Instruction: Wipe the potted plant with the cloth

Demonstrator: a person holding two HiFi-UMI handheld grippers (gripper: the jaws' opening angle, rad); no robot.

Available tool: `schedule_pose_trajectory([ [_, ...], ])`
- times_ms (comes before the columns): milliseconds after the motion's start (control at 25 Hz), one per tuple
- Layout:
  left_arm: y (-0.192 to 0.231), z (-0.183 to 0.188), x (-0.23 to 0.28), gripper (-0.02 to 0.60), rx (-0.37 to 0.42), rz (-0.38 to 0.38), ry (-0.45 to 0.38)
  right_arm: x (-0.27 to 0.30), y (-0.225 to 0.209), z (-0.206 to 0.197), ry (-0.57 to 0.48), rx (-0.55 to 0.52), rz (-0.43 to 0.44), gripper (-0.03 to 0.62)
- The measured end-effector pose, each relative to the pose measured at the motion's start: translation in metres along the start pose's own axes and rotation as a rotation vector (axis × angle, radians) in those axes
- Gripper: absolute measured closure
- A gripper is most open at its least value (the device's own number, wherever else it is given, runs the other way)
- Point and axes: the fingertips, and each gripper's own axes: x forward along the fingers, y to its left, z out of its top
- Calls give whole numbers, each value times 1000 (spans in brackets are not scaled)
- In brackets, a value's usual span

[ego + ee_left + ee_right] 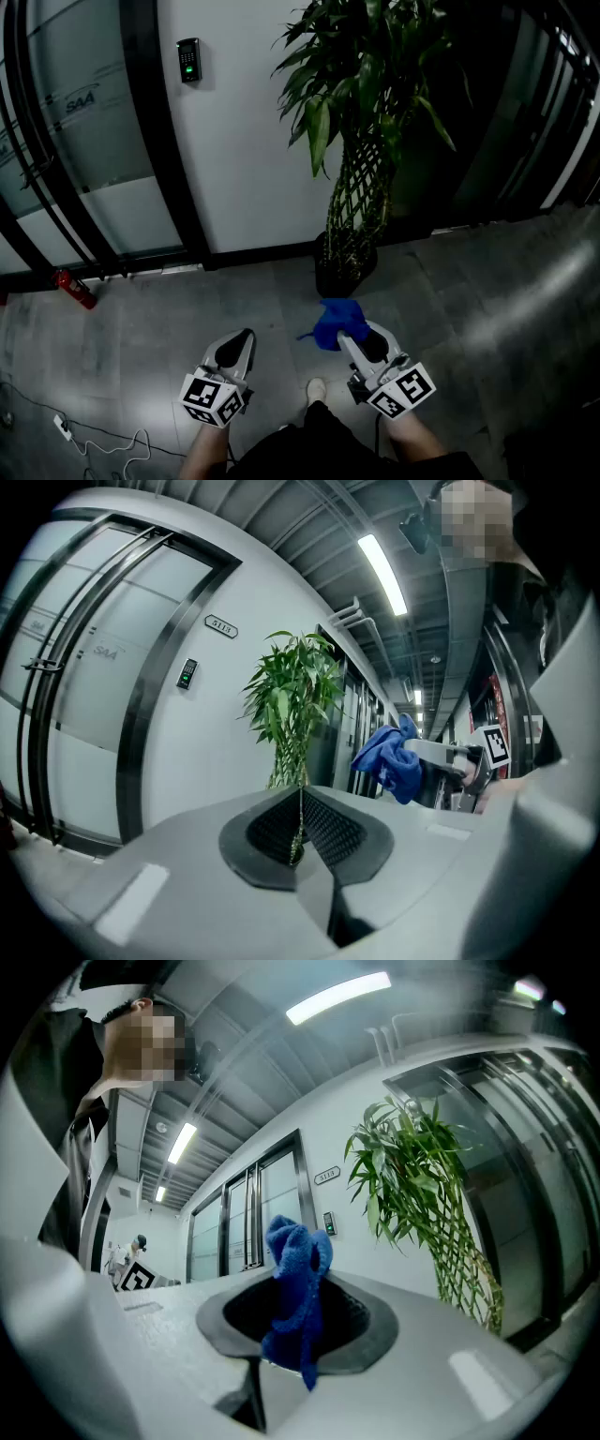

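The potted plant stands against the white wall, with long green leaves over a braided lattice stem and a dark pot. It also shows in the left gripper view as the plant and in the right gripper view as the plant. My right gripper is shut on a blue cloth, which bunches out of the jaws just short of the pot; the cloth hangs between the pads. My left gripper is shut and empty, held lower left of the pot, and its jaws meet in a thin line.
A red fire extinguisher lies by the glass partition at left. A white cable and plug trail over the grey tiled floor at lower left. A card reader hangs on the wall. My shoe shows between the grippers.
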Motion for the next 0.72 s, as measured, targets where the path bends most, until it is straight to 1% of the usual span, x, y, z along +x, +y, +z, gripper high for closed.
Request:
schedule_pose_trajectory([
  [160, 21, 2, 20, 566, -6, 33, -7, 30, -20, -3, -7, -2, 35, 483],
  [400, 45, 33, 63, 566, 32, 60, -53, 90, -67, 10, -60, 12, 106, 484],
  [480, 52, 41, 81, 566, 30, 69, -73, 104, -79, 19, -84, 7, 130, 482],
  [600, 52, 51, 115, 566, 34, 58, -96, 114, -100, 30, -112, -20, 149, 482],
  [720, 47, 59, 155, 566, 51, 25, -100, 119, -130, 38, -130, -22, 131, 482],
])
